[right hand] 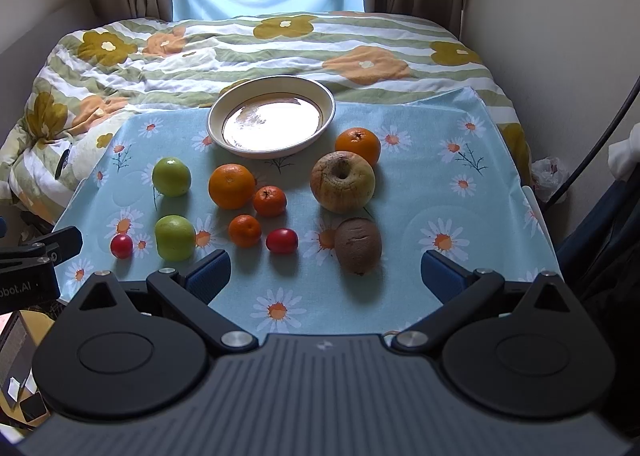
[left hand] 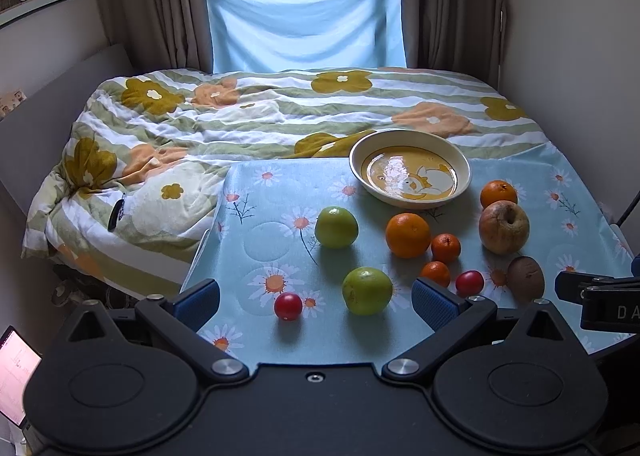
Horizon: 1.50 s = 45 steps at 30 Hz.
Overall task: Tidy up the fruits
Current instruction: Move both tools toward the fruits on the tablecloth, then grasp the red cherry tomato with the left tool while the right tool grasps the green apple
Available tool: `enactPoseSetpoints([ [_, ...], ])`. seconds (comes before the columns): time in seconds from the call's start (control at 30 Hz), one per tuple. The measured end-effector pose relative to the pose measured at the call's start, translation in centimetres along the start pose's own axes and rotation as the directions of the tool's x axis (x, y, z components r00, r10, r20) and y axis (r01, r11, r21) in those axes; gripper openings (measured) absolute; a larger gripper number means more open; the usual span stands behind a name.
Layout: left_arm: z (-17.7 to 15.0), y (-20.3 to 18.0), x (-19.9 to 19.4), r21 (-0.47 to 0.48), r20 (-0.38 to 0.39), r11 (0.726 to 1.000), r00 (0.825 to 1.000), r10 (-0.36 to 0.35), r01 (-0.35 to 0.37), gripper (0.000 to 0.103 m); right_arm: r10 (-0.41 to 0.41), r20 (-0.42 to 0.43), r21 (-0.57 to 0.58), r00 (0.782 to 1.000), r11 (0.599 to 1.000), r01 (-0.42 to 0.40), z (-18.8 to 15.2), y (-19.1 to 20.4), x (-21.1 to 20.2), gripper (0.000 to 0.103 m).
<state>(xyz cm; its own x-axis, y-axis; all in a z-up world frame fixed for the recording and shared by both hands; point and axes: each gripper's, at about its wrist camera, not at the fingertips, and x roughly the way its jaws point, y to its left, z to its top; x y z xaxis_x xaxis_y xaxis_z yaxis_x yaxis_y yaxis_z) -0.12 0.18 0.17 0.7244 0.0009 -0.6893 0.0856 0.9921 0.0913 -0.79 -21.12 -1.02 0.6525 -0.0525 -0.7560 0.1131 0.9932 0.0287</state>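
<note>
An empty cream and yellow bowl [left hand: 410,168] [right hand: 271,116] stands at the far edge of a blue daisy-print cloth [left hand: 272,240] [right hand: 440,184]. Loose on the cloth lie two green apples [left hand: 336,227] [left hand: 367,290], a wrinkled yellow apple [right hand: 343,182], two oranges [right hand: 232,186] [right hand: 357,145], two small mandarins [right hand: 270,201] [right hand: 245,231], two red tomatoes [left hand: 288,306] [right hand: 282,240] and a brown kiwi [right hand: 358,251]. My left gripper [left hand: 316,302] hovers open over the cloth's near edge, with the near green apple and a tomato ahead between its fingers. My right gripper [right hand: 326,276] is open just short of the kiwi.
The cloth lies on a bed with a flowered striped quilt [left hand: 240,116]. Curtains [left hand: 148,0] and a blue sheet [left hand: 304,20] hang over the window behind. Walls close in on both sides. A laptop screen [left hand: 16,372] glows at lower left, and a dark cable [right hand: 600,132] runs down at the right.
</note>
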Motion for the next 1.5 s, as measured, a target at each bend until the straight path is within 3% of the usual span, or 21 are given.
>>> enactPoseSetpoints([
  [0.3,-0.3,1.1,0.6,-0.008,-0.041,0.999,0.999,-0.032,0.032,0.103,0.036,0.004,0.015,0.999,0.999,-0.036,-0.2,0.6,0.4,0.103],
  [0.57,-1.1,3.3,2.1,-0.005,0.013,1.0,1.0,-0.027,0.027,0.103,0.088,-0.012,0.015,0.996,0.996,-0.088,-0.4,2.3,2.0,0.103],
  [0.7,-1.7,4.3,3.8,0.049,0.032,0.999,0.999,-0.017,0.016,0.103,0.112,-0.014,0.029,0.994,0.993,-0.112,-0.4,3.1,3.3,0.103],
  [0.9,-2.7,5.4,7.3,0.127,0.045,0.988,0.994,-0.095,0.089,0.103,0.135,-0.034,0.042,0.99,0.99,-0.134,-0.8,4.7,6.3,0.103],
  [1.2,-4.4,6.3,12.3,0.263,-0.102,0.953,0.986,-0.129,0.151,0.092,0.185,-0.091,0.075,0.979,0.981,-0.178,-1.3,7.2,10.9,0.103],
  [1.5,-4.7,6.0,15.2,0.271,-0.148,0.943,0.976,-0.159,0.195,0.08,0.233,-0.115,0.111,0.966,0.969,-0.22,-1.5,9.5,13.7,0.103],
])
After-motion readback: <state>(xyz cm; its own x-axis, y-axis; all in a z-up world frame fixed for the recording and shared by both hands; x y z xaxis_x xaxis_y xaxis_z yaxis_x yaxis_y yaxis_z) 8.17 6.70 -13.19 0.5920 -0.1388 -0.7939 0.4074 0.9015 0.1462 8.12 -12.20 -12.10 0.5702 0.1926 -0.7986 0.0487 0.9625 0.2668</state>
